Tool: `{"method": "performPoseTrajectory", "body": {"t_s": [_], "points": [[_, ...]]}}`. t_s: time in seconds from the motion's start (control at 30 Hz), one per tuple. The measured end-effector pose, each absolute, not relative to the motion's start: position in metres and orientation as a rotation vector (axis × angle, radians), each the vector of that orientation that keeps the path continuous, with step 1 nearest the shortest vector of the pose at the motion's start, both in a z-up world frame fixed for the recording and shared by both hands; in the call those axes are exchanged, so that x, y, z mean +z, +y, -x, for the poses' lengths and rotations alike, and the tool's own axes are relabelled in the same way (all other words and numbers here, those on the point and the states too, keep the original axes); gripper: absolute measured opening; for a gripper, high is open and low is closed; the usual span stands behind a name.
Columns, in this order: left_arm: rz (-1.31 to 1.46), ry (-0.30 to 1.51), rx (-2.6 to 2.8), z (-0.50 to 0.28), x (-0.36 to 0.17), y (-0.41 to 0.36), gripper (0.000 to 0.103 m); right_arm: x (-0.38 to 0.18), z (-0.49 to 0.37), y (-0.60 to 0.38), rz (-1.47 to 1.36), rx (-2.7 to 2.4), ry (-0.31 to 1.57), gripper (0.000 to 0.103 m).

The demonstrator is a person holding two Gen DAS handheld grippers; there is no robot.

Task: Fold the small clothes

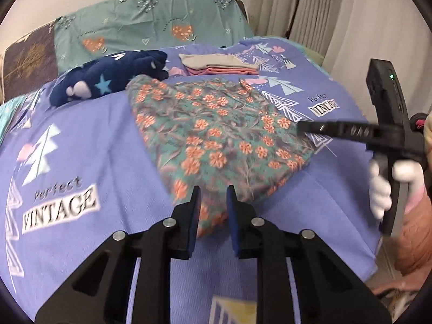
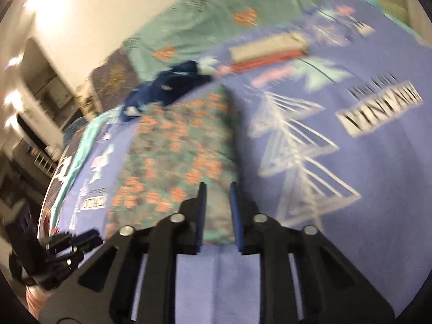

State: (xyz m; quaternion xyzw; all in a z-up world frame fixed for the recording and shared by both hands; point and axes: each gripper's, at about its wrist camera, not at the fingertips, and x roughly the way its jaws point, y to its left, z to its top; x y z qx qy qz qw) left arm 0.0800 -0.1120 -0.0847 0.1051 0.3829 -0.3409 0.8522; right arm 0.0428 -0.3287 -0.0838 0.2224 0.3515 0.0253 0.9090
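Note:
A green garment with orange flowers (image 1: 216,129) lies spread on the purple bedspread (image 1: 81,148). My left gripper (image 1: 214,197) is at the garment's near corner, and the cloth fills the gap between its blue pads. In the right wrist view, which is blurred, the floral garment (image 2: 172,145) runs up to my right gripper (image 2: 218,194), whose pads close on its near edge. From the left wrist view the right gripper (image 1: 301,126) reaches in from the right, tips at the garment's right edge, held by a white-gloved hand (image 1: 380,186). The left gripper (image 2: 89,239) shows low on the left.
A crumpled navy garment with stars (image 1: 108,81) lies behind the floral one. A folded stack of grey and pink clothes (image 1: 216,63) sits farther back. A teal pillow (image 1: 151,24) lies at the head of the bed, and curtains (image 1: 337,13) hang at the right.

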Motion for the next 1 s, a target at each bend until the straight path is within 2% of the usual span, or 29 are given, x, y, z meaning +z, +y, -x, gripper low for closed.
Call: {"method": "performPoseTrajectory", "body": {"t_s": [0.13, 0.17, 0.3, 0.4, 0.47, 0.63, 0.7, 0.77, 0.87, 0.9, 1.0], "points": [[-0.301, 0.876, -0.665, -0.094, -0.128, -0.125, 0.022, -0.111, -0.065, -0.315, -0.414, -0.011, 0.844, 0.01], [-0.295, 0.845, -0.672, -0.091, -0.13, -0.124, 0.022, -0.124, -0.067, -0.317, -0.415, -0.045, 0.874, 0.004], [-0.253, 0.884, -0.695, -0.098, -0.126, -0.118, 0.023, -0.126, -0.06, -0.315, -0.367, -0.04, 0.848, 0.003], [-0.211, 0.882, -0.714, -0.1, -0.111, -0.113, 0.023, -0.123, -0.063, -0.318, -0.381, -0.029, 0.867, 0.004], [-0.198, 0.84, -0.716, -0.103, -0.096, -0.111, 0.023, -0.112, -0.06, -0.323, -0.433, 0.013, 0.846, 0.008], [-0.196, 0.788, -0.706, -0.132, -0.078, -0.124, 0.024, -0.079, -0.083, -0.331, -0.387, 0.034, 0.775, 0.008], [-0.185, 0.825, -0.696, -0.147, -0.088, -0.131, 0.034, -0.074, -0.104, -0.332, -0.393, 0.066, 0.777, 0.008], [-0.251, 0.878, -0.655, -0.156, -0.116, -0.138, 0.037, -0.076, -0.121, -0.33, -0.392, 0.08, 0.791, 0.009], [-0.26, 0.813, -0.682, -0.146, -0.122, -0.133, 0.037, -0.117, -0.15, -0.328, -0.253, -0.097, 0.934, 0.01], [-0.257, 0.814, -0.689, -0.145, -0.12, -0.131, 0.037, -0.126, -0.15, -0.33, -0.256, -0.091, 0.929, 0.014], [-0.214, 0.853, -0.715, -0.156, -0.11, -0.125, 0.038, -0.123, -0.137, -0.333, -0.26, -0.053, 0.886, 0.015]]}}
